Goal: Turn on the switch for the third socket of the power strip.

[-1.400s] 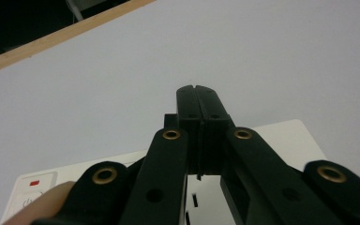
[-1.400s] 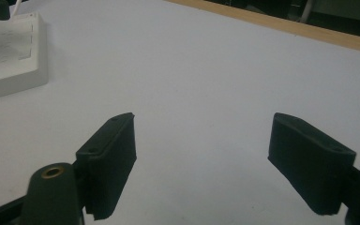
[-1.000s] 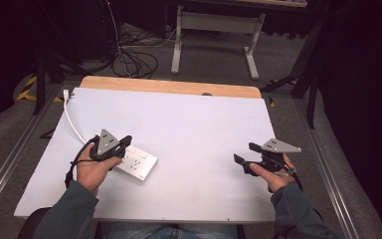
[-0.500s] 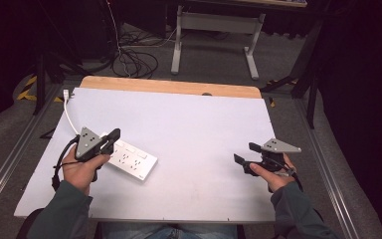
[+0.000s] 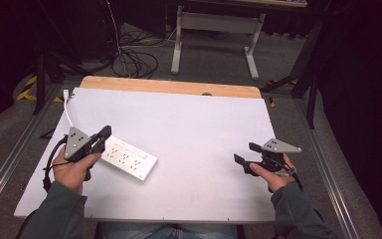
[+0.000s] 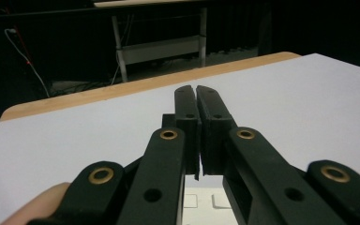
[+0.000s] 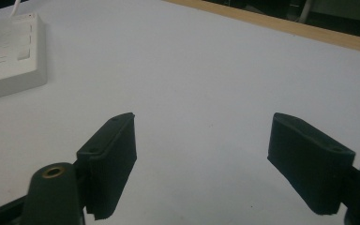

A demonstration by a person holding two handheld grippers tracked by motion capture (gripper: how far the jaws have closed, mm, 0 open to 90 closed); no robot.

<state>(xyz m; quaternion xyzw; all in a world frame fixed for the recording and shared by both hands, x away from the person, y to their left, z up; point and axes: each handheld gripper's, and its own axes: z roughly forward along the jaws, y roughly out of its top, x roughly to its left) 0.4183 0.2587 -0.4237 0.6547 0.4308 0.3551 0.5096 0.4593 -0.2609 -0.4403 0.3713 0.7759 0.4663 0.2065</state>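
Left gripper view: your left gripper [image 6: 197, 91] is holding its jaws pressed together, empty, hovering just over the near-left end of the white power strip [image 5: 127, 157]. Your right gripper [image 5: 244, 153] is keeping its jaws spread wide, nothing between them, well apart to the strip's right. Strip is lying flat on the white table [image 5: 194, 119], its cord [image 5: 67, 109] running off behind it.

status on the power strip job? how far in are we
Early, by the look of it. Done: nothing visible; the white power strip lies flat on the table, no plug in it, its cord trailing toward the far left corner. In hand: the left gripper sits shut at the strip's near-left end, gripping nothing. Left: any handling of the strip; the right gripper waits open and empty at the right.
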